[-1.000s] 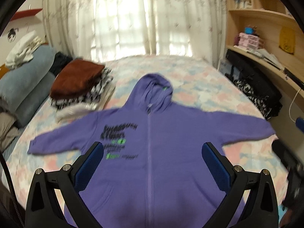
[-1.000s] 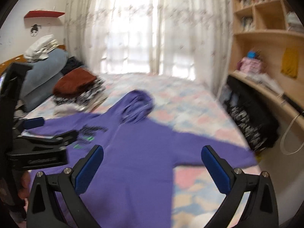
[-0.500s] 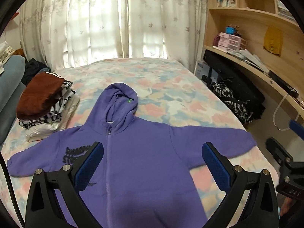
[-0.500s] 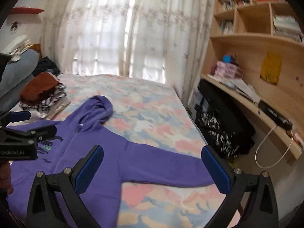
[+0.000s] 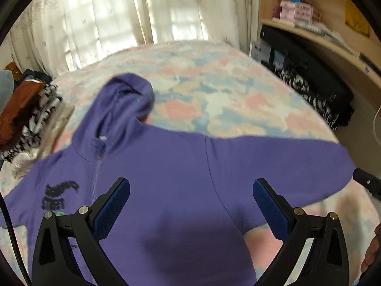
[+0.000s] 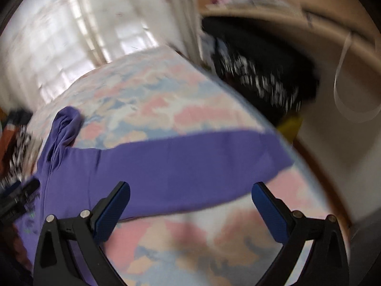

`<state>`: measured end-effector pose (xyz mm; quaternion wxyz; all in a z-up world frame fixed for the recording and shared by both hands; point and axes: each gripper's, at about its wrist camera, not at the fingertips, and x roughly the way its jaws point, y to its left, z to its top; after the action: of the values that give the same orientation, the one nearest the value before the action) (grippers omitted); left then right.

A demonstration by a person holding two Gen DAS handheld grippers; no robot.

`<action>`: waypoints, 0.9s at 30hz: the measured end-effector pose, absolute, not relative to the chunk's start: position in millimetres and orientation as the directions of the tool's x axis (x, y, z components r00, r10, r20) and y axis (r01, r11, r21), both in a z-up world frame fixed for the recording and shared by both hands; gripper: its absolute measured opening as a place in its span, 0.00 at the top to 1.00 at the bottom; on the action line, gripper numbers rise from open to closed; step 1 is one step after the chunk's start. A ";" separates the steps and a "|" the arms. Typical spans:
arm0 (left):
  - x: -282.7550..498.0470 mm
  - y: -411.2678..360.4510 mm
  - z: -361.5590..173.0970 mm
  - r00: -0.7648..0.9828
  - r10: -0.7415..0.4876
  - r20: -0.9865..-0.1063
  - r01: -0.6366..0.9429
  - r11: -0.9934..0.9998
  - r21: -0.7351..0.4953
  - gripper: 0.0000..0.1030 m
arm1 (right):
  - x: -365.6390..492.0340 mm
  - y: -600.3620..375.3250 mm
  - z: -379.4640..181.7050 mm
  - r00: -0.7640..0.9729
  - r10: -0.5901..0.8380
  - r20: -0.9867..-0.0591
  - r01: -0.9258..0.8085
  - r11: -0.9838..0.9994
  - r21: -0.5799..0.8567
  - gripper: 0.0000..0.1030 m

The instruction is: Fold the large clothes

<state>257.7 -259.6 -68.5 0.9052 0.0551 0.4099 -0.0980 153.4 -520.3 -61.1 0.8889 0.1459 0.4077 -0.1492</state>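
Note:
A purple zip hoodie (image 5: pixel 171 171) lies spread face up on the bed, hood toward the window, black print on its chest. My left gripper (image 5: pixel 191 190) hangs open over the hoodie's right chest and shoulder seam, nothing between its blue pads. In the right wrist view the hoodie's right sleeve (image 6: pixel 190 162) stretches across the bed toward the edge. My right gripper (image 6: pixel 190 195) stands open just above that sleeve's lower edge, holding nothing. Both views are blurred by motion.
The pastel patterned bedspread (image 5: pixel 214 100) covers the bed. A stack of folded clothes (image 5: pixel 26 109) sits at the left. Dark bags (image 5: pixel 316 88) and a wooden shelf unit (image 5: pixel 321 35) stand along the right. Curtains (image 5: pixel 114 21) hang behind. A hand (image 5: pixel 373 247) shows at the right edge.
Both grippers have dropped lower and closer to the hoodie. The left view has shifted right toward the shoulder; the right gripper has swung down toward the right sleeve. Both stay open.

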 end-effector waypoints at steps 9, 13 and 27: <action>278.7 -292.1 -129.0 0.564 -0.170 -0.808 0.246 0.969 -0.032 0.01 | 148.5 -598.4 -147.9 0.591 -0.021 -0.806 0.555 0.736 0.388 0.19; 284.1 -295.4 -139.8 0.532 -0.191 -0.825 0.251 0.966 -0.061 0.11 | 153.8 -615.8 -160.0 0.640 0.014 -0.768 0.571 0.661 0.488 0.19; 269.9 -204.2 -90.5 0.599 -0.178 -0.781 0.151 0.983 -0.108 0.40 | 174.5 -526.5 -48.6 0.809 -0.017 -0.587 0.353 0.812 0.464 0.92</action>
<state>269.9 -204.2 -90.5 0.8940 -0.0151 0.4383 -0.0919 174.5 -526.5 -48.6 0.9063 0.2887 0.2914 -0.1020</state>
